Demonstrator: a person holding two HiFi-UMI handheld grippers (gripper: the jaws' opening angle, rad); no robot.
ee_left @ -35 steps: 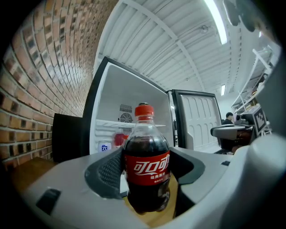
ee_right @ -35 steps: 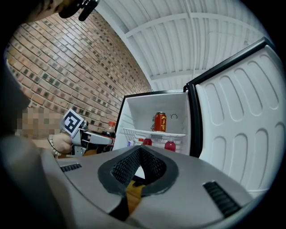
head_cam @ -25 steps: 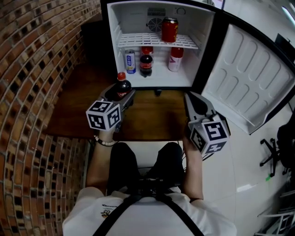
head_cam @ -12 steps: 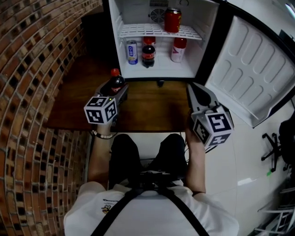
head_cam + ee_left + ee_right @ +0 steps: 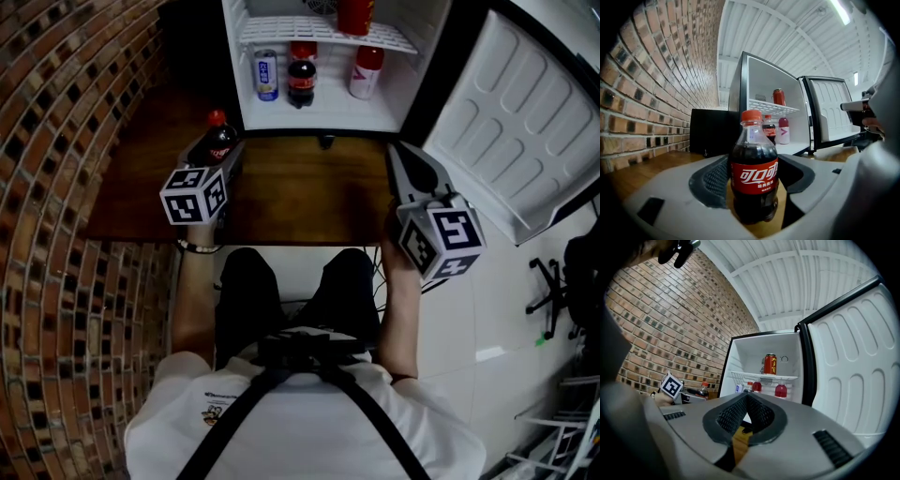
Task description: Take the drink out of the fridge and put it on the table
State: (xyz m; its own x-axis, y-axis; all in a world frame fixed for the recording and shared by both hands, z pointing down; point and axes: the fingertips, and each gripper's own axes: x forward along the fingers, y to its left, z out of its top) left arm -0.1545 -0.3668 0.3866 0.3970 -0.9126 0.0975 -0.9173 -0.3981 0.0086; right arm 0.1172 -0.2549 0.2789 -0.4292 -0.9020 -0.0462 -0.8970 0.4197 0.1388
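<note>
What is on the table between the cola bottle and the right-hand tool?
Only bare wooden table between the cola bottle and right tool, in the head view; a small dark part sits at the fridge's edge.

Table's (image 5: pixel 309 197) middle lies open, room to pass; bottle (image 5: pixel 754 171) in the left gripper (image 5: pixel 216 155) blocks the left, brick wall (image 5: pixel 66 112) beyond, fridge door (image 5: pixel 516 112) out right.

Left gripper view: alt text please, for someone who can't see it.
A cola bottle with a red cap stands upright, gripped between the grey jaws of the left gripper above a wooden table. Behind it an open fridge holds a red can on its shelf. A brick wall runs along the left.
</note>
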